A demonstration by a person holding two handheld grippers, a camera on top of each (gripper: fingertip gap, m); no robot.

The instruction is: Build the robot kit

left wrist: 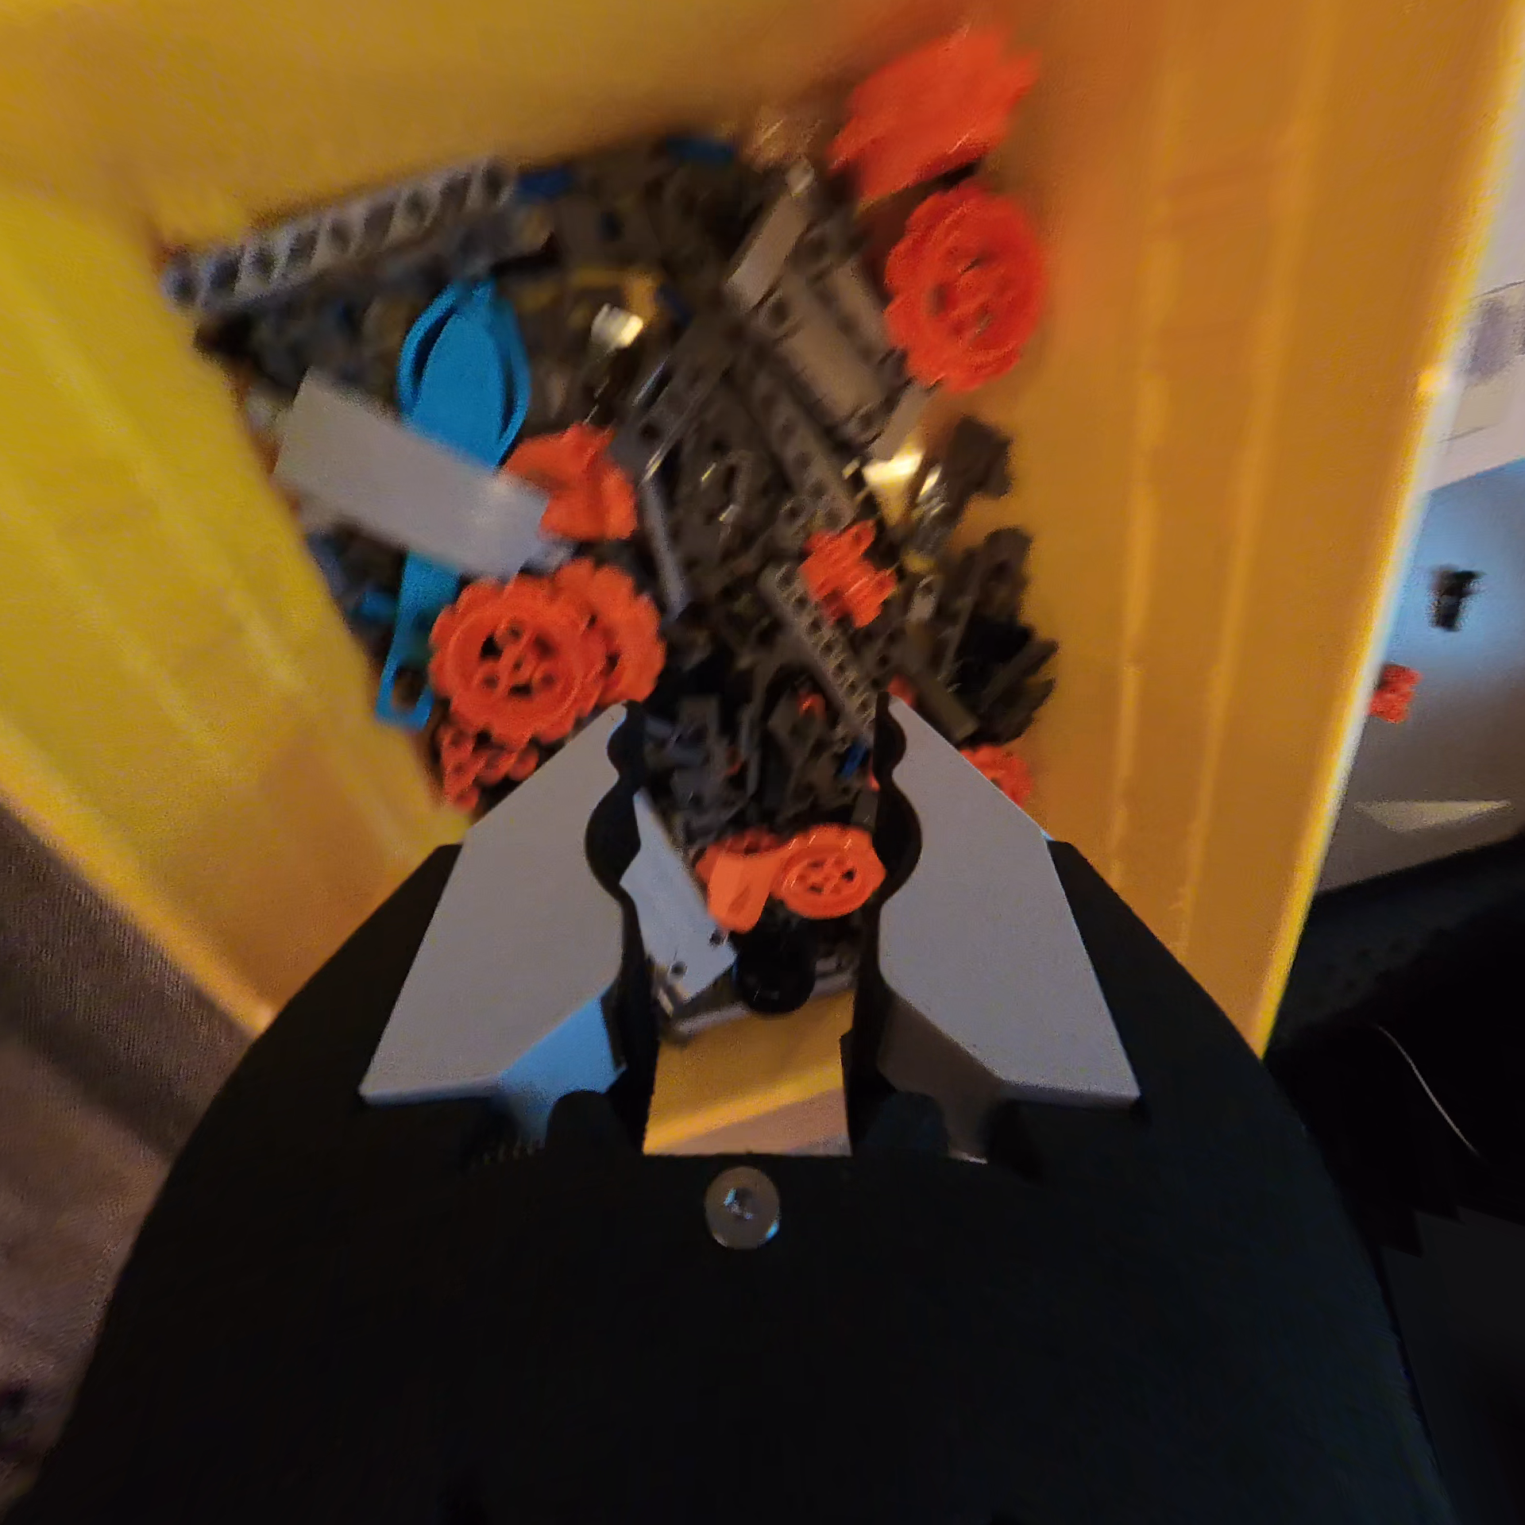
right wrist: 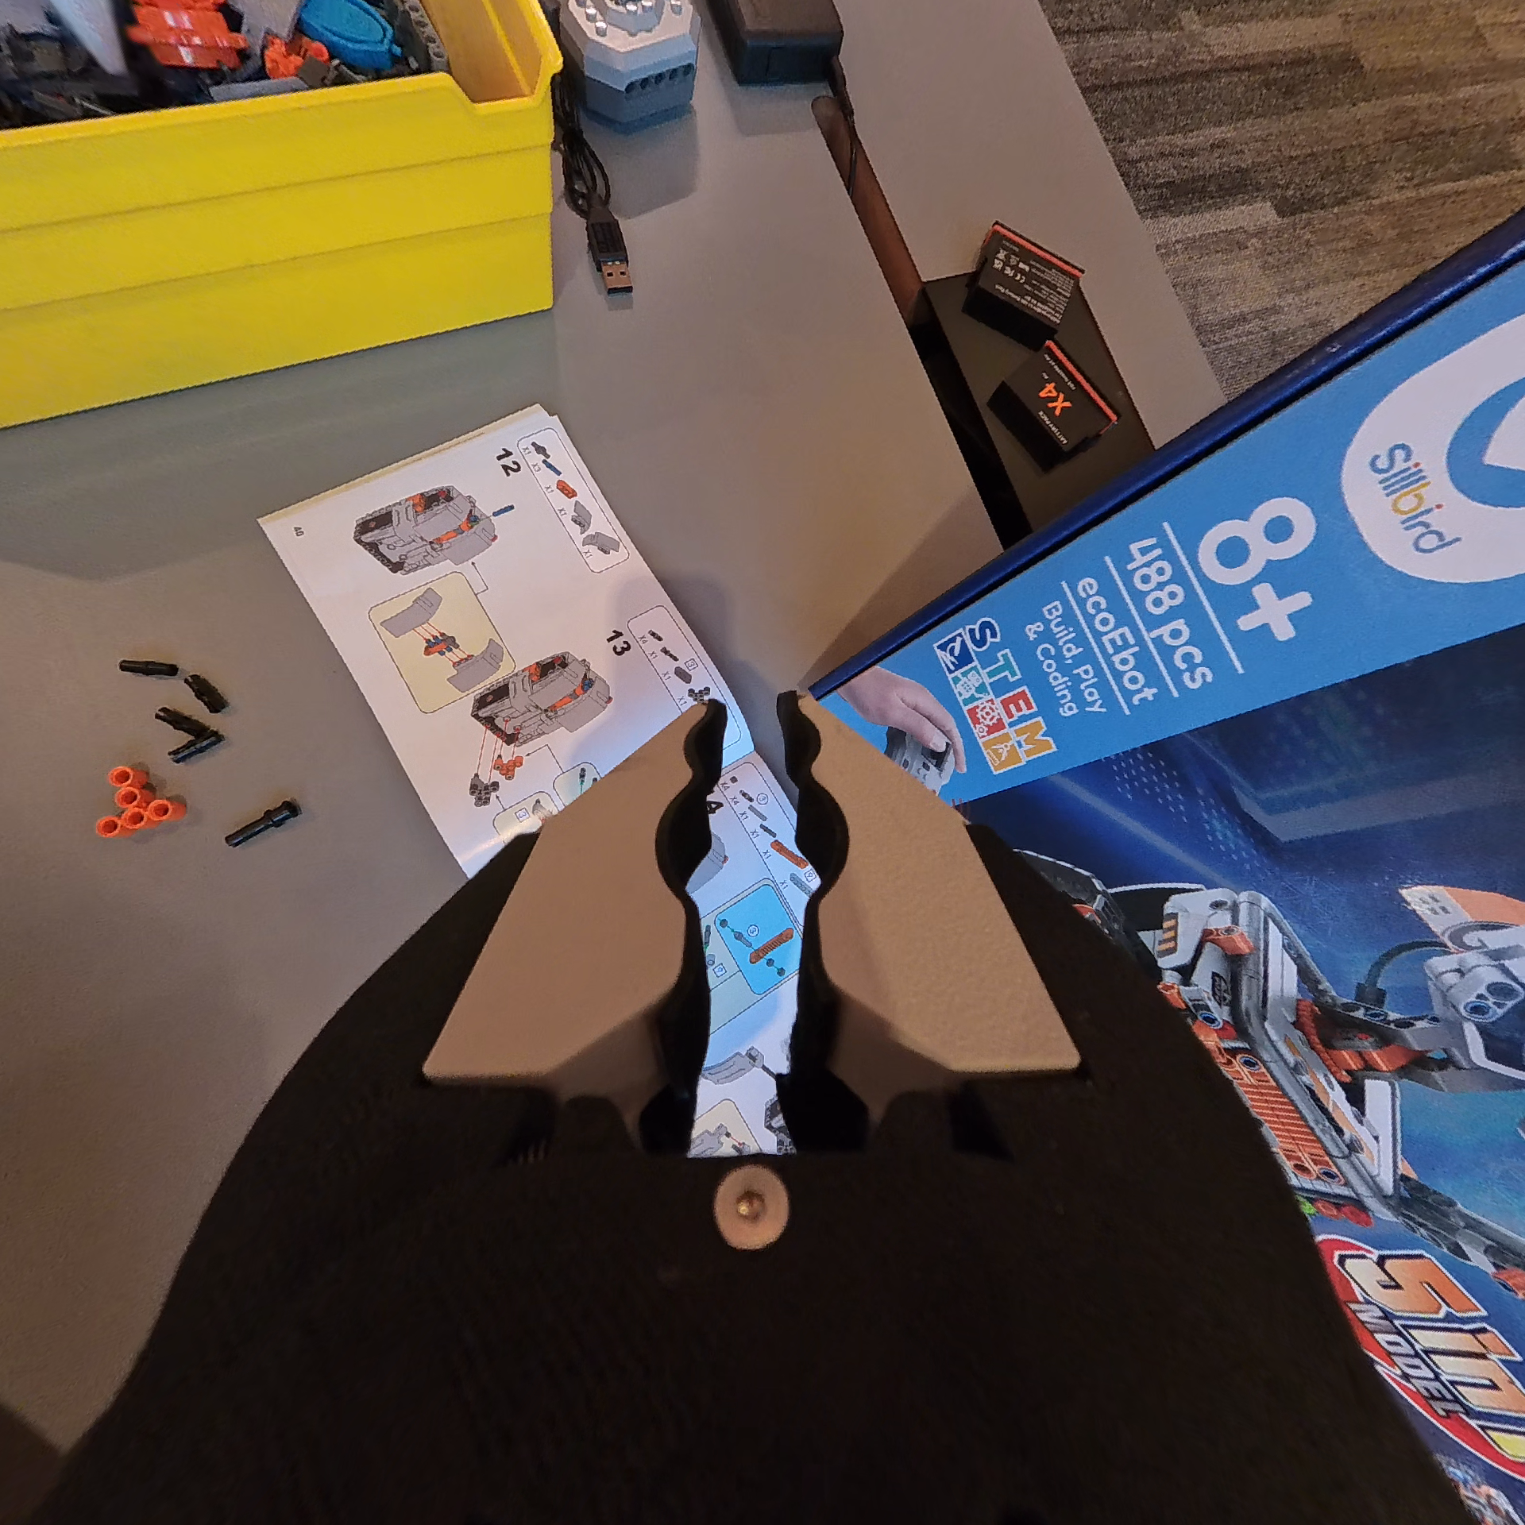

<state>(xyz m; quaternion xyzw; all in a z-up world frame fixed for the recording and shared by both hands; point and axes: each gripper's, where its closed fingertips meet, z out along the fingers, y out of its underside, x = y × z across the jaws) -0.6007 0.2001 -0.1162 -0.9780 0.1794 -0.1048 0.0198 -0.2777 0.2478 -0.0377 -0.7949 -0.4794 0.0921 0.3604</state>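
My left gripper (left wrist: pixel 755 710) is open and empty. It hangs over the inside of a yellow bin (left wrist: pixel 1172 462) holding a heap of building parts. In the blurred heap are orange gears (left wrist: pixel 516 652), grey beams (left wrist: pixel 817 322) and a blue piece (left wrist: pixel 462 363). My right gripper (right wrist: pixel 753 706) hovers over an open instruction booklet (right wrist: pixel 495 594) on the grey table (right wrist: pixel 743 396). Its jaws stand only a narrow gap apart and hold nothing. A blue kit box (right wrist: pixel 1238 743) lies just to its right.
The yellow bin (right wrist: pixel 272 231) stands at the far left of the right wrist view. Loose black pins (right wrist: pixel 194 714) and orange connectors (right wrist: pixel 136 800) lie on the table left of the booklet. A grey hub (right wrist: pixel 635 58), a USB cable (right wrist: pixel 606 239) and two black battery packs (right wrist: pixel 1048 404) lie farther back. The grippers' ends are close to 35 centimetres from one another. Between my left fingertips and the blue piece (left wrist: pixel 462 363) there is roughly 8 centimetres.
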